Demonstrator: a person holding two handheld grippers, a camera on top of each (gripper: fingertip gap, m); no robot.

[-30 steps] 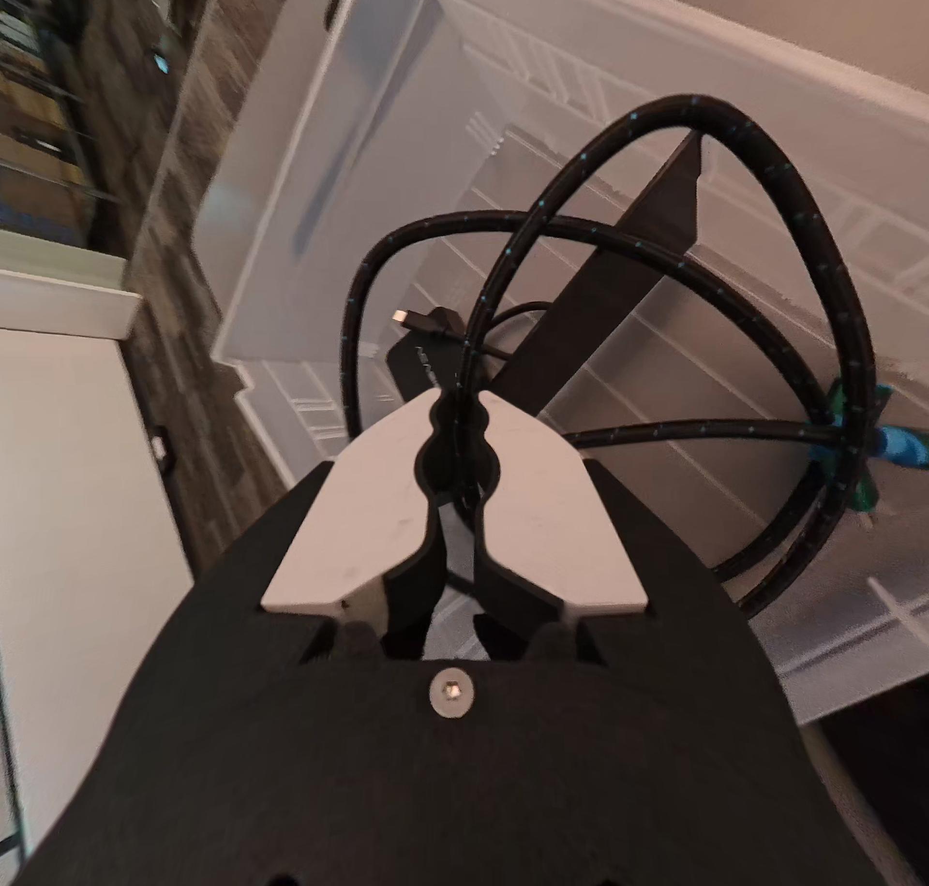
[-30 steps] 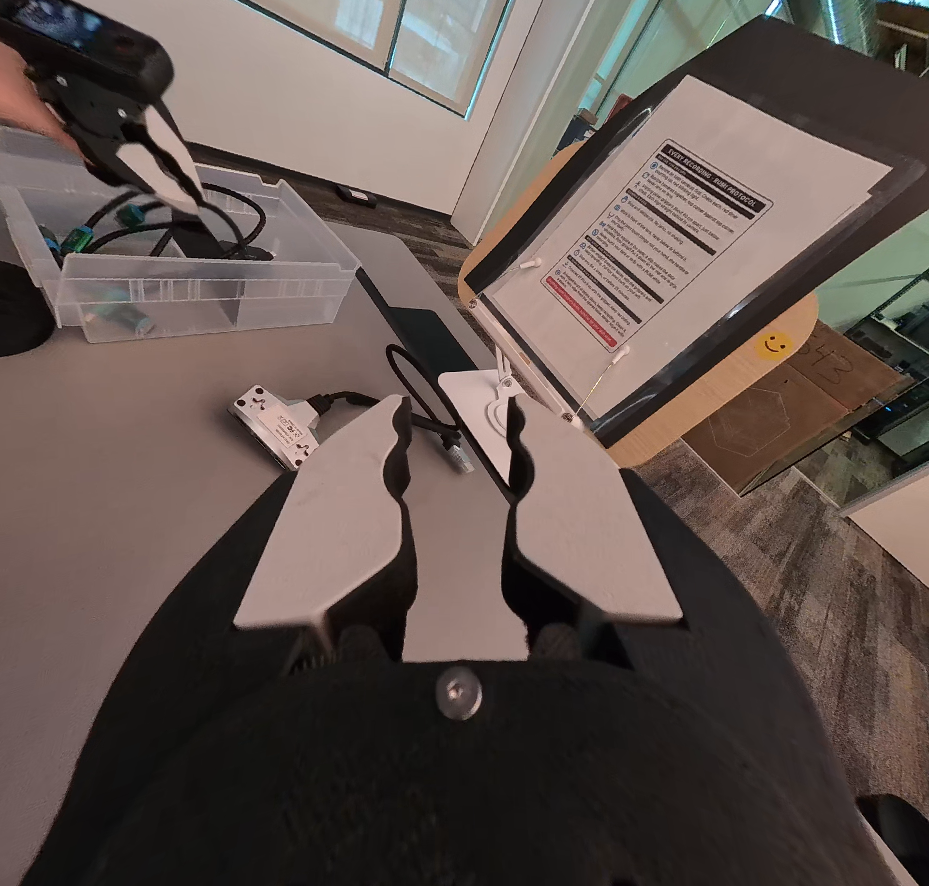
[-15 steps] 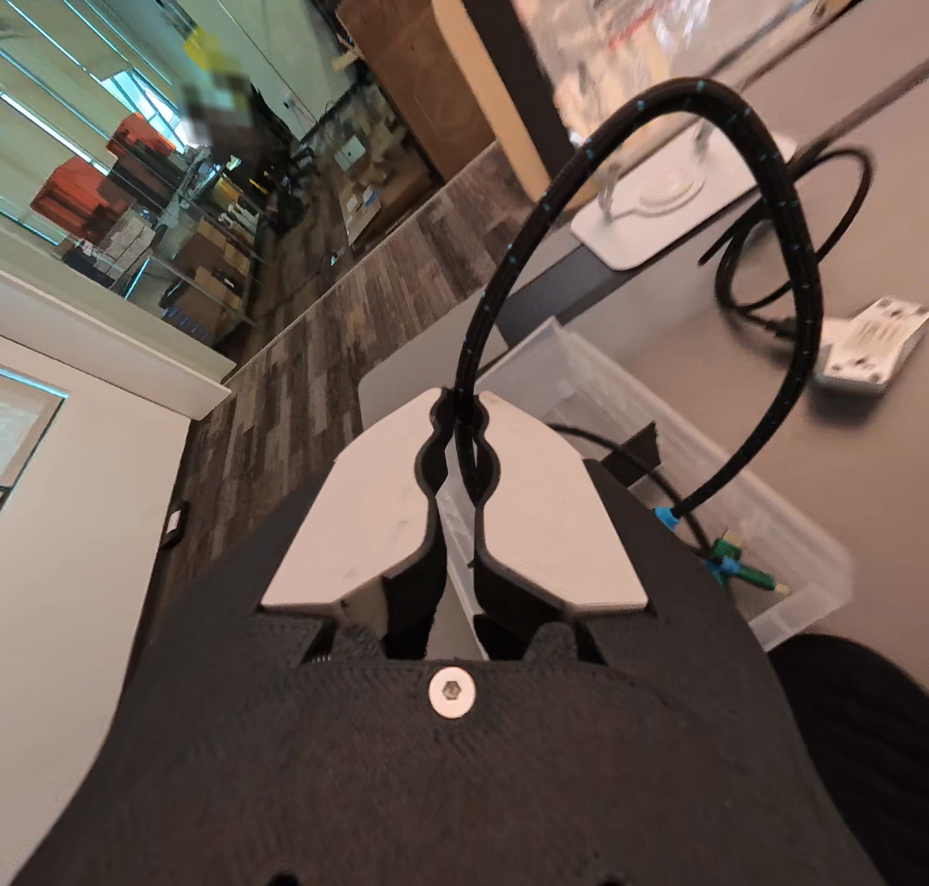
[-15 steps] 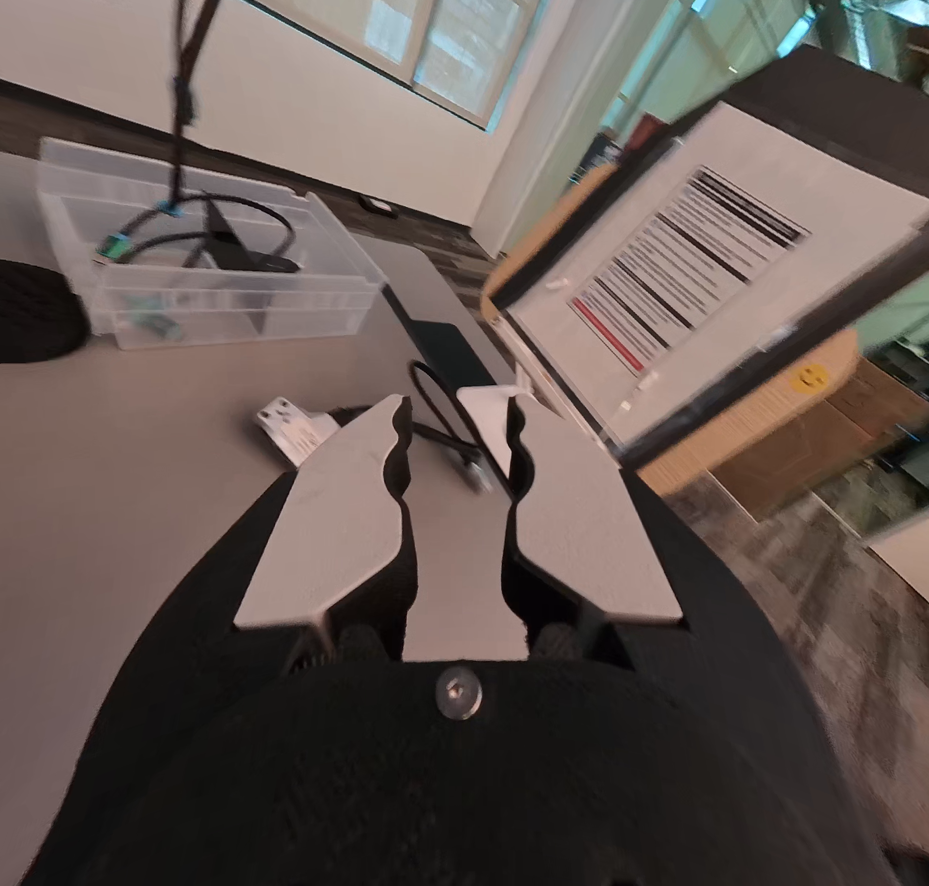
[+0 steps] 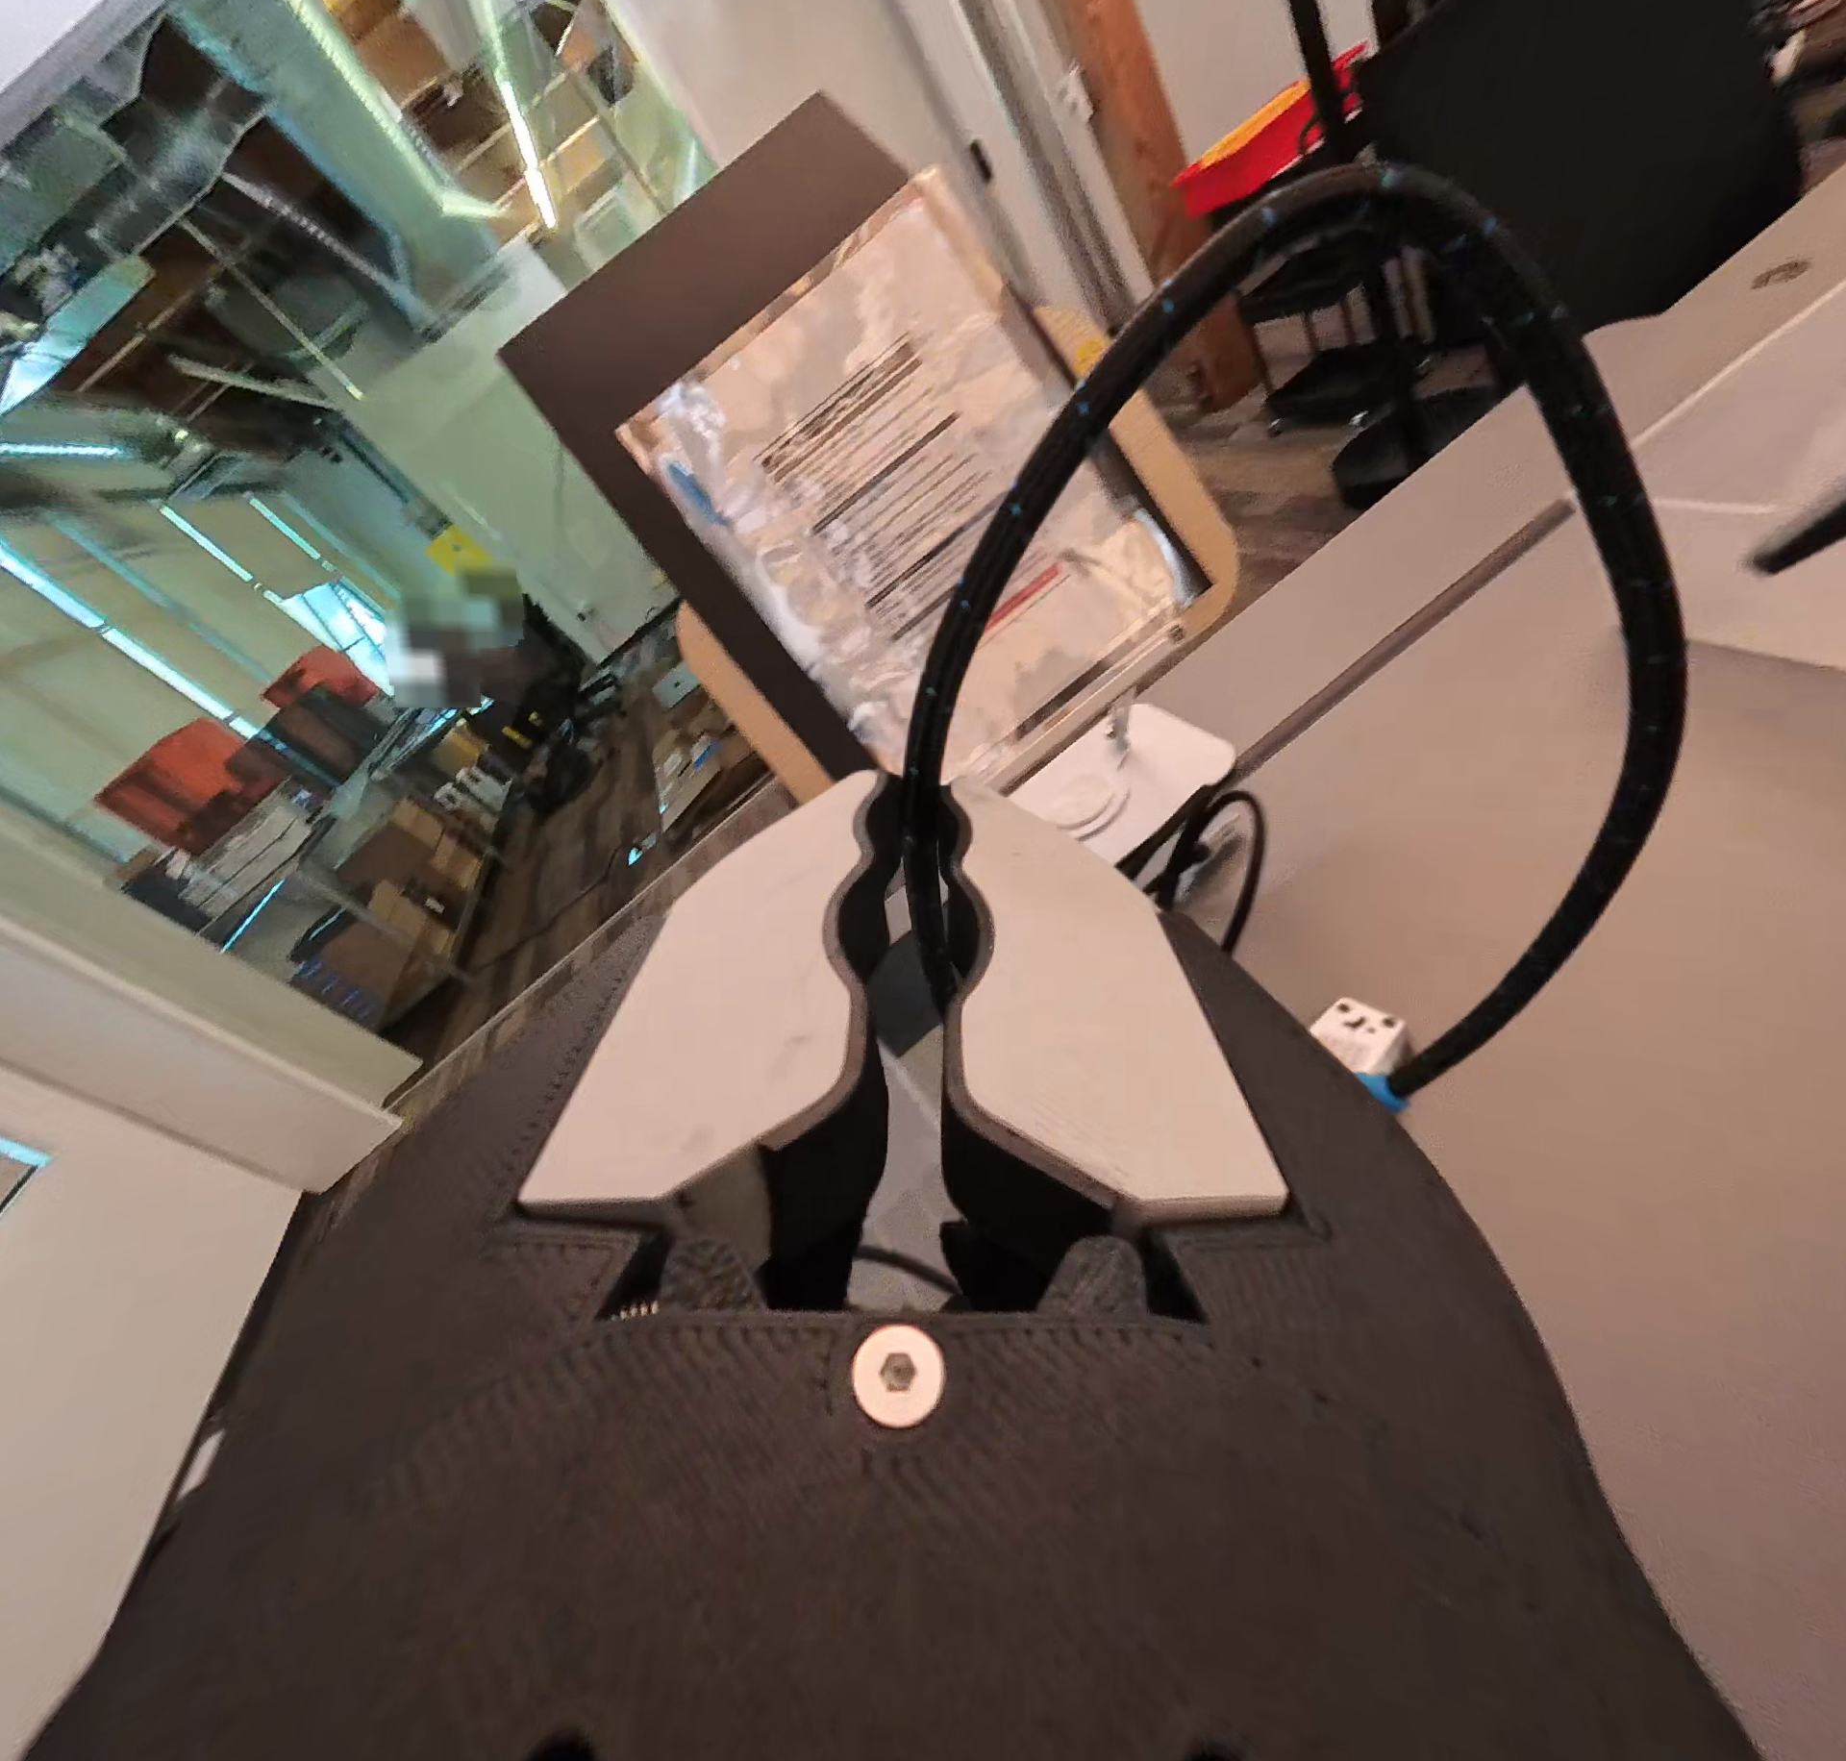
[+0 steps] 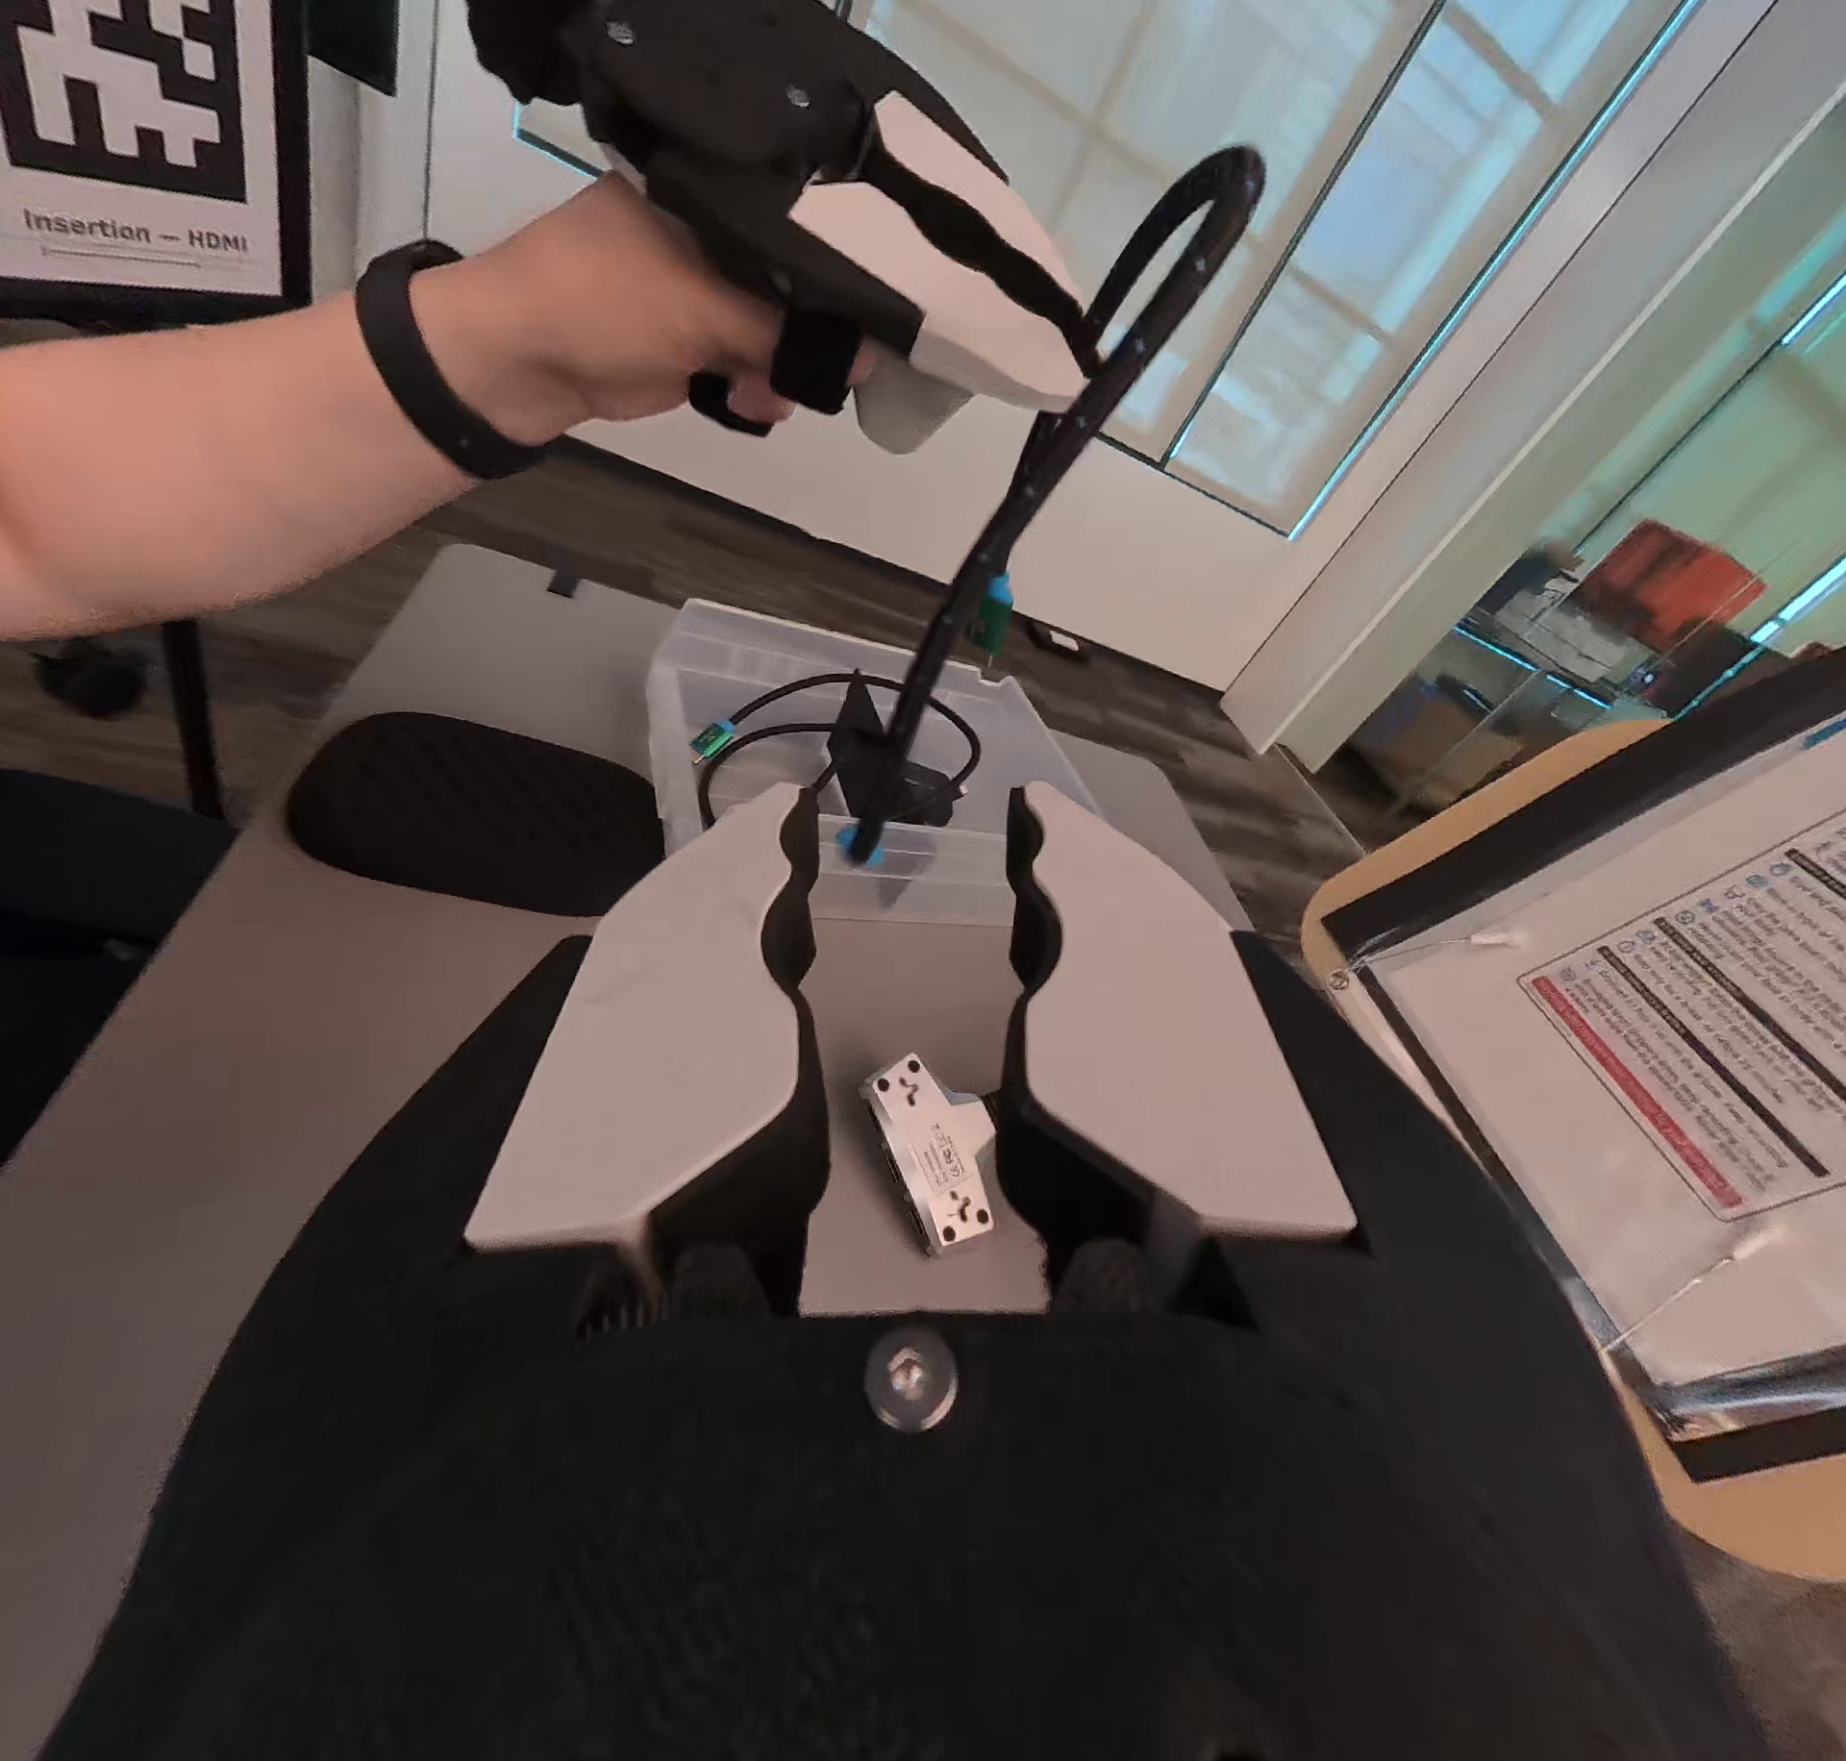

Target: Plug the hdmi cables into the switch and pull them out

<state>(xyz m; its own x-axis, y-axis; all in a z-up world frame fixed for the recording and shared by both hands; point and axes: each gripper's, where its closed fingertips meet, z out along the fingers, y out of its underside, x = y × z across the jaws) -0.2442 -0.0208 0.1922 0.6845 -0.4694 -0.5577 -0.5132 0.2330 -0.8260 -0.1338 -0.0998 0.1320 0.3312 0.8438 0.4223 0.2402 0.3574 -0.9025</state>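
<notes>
My left wrist cam raised, facing the document stand [image 5: 899,535], right cam low over table [image 6: 250,1064], both catching the switch [image 6: 934,1159].

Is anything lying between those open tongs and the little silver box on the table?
Nothing visible. The right tongs hang open above the silver switch, with only bare table showing around it.

two hand-held grippers [image 5: 914,814] [image 6: 904,849], two cables [image 6: 1009,535] [image 6: 799,704], one switch [image 6: 929,1159]

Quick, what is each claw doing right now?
Left gripper: closed on the black braided cable.
Right gripper: open, holding nothing, above the switch.
</notes>
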